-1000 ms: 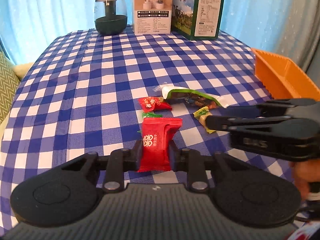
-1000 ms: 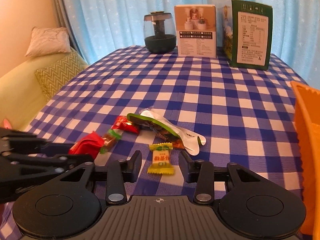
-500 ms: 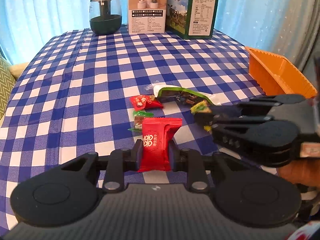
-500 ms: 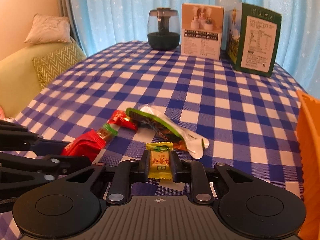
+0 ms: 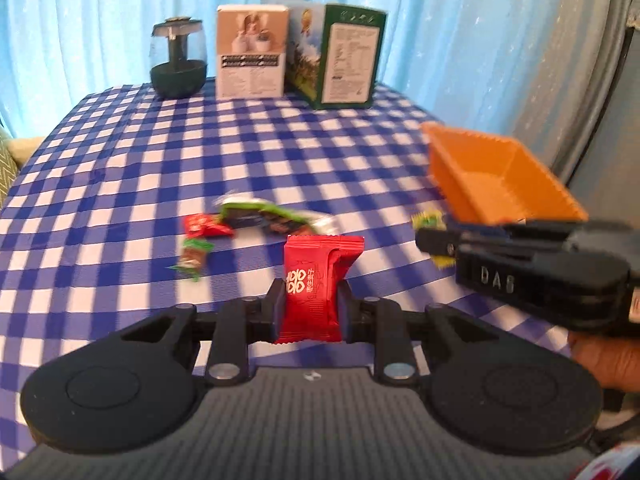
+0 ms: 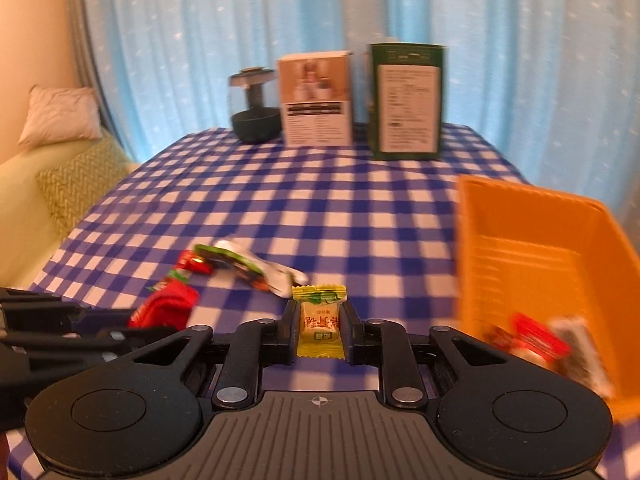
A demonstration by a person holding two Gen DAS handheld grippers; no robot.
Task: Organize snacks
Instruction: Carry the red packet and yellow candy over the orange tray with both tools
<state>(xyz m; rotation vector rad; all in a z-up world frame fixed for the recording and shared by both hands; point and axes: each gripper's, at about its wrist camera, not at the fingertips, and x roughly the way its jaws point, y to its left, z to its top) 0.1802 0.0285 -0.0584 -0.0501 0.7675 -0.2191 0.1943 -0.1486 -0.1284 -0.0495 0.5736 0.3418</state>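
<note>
We hold a red packet (image 5: 316, 288) pinched in the left claw (image 5: 311, 308) and a yellow candy (image 6: 320, 322) pinched in the right claw (image 6: 320, 334). The orange bin (image 6: 472, 240) lies to our right, nearer the right claw.

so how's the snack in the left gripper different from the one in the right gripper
The red packet in the left gripper is plain red with white characters; the yellow candy in the right gripper is pale yellow with red characters and a green top. The red packet looks wider and fuller, the yellow candy slimmer. Both are sealed with crimped ends, stand upright and are clamped between shut fingers.
</note>
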